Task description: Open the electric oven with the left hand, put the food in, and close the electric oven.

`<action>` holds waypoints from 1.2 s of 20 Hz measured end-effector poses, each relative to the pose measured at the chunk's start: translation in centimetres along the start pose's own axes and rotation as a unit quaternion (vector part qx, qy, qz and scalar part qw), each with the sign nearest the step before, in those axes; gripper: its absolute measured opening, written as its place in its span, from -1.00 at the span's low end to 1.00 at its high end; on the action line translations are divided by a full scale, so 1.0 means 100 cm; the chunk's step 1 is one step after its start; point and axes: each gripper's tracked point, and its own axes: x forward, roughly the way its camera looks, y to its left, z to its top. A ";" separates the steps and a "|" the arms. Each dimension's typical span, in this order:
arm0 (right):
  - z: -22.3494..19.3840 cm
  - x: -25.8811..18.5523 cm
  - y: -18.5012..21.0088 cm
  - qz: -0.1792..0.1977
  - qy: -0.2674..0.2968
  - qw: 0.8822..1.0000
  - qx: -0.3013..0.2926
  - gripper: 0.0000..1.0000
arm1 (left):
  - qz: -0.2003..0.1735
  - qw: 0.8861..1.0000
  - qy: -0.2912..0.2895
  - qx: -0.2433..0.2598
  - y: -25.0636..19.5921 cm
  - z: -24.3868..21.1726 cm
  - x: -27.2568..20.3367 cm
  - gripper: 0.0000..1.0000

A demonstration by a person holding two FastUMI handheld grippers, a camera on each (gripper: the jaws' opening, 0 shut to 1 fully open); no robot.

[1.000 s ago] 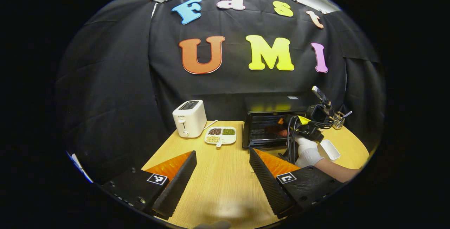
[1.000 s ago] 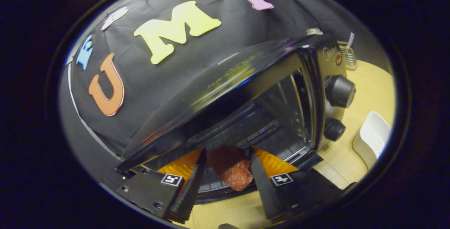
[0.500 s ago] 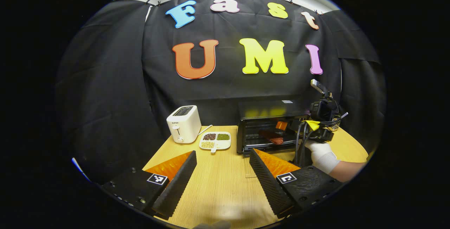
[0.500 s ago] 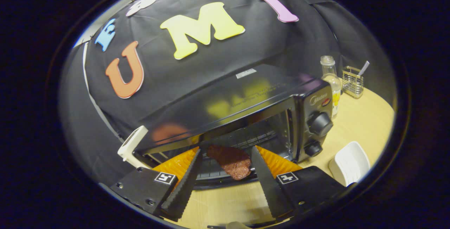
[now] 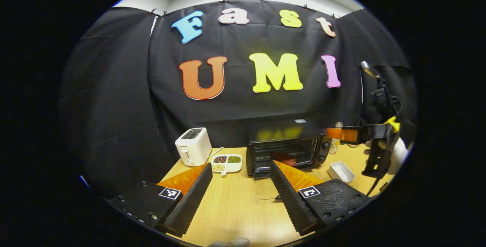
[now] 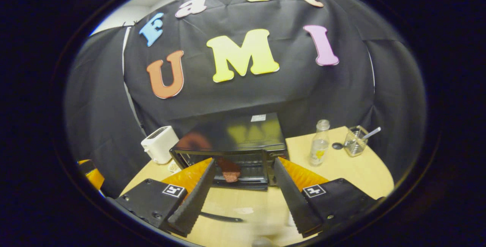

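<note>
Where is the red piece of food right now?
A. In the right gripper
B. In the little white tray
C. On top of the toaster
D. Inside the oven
D: the red food lies on the rack inside the open electric oven, and the right gripper is open with nothing between its fingers.

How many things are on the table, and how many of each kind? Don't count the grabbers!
Oven: 1
Toaster: 1
Piece of food inside the oven: 1
Divided snack plate: 1
White dish: 1
Bottle: 1
Wire holder: 1
Total: 7
</note>
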 end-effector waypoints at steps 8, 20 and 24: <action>0.041 -0.135 -0.116 -0.019 -0.040 0.997 -0.067 0.96 | 0.000 1.000 0.012 0.012 -0.084 -0.006 -0.001 0.94; 0.056 -0.208 -0.217 -0.017 -0.073 0.993 -0.088 0.98 | 0.021 0.993 0.118 0.013 -0.154 -0.105 -0.010 0.93; 0.051 -0.207 -0.206 -0.048 -0.054 0.993 -0.098 0.99 | -0.011 0.990 0.142 0.016 -0.166 -0.150 0.025 0.93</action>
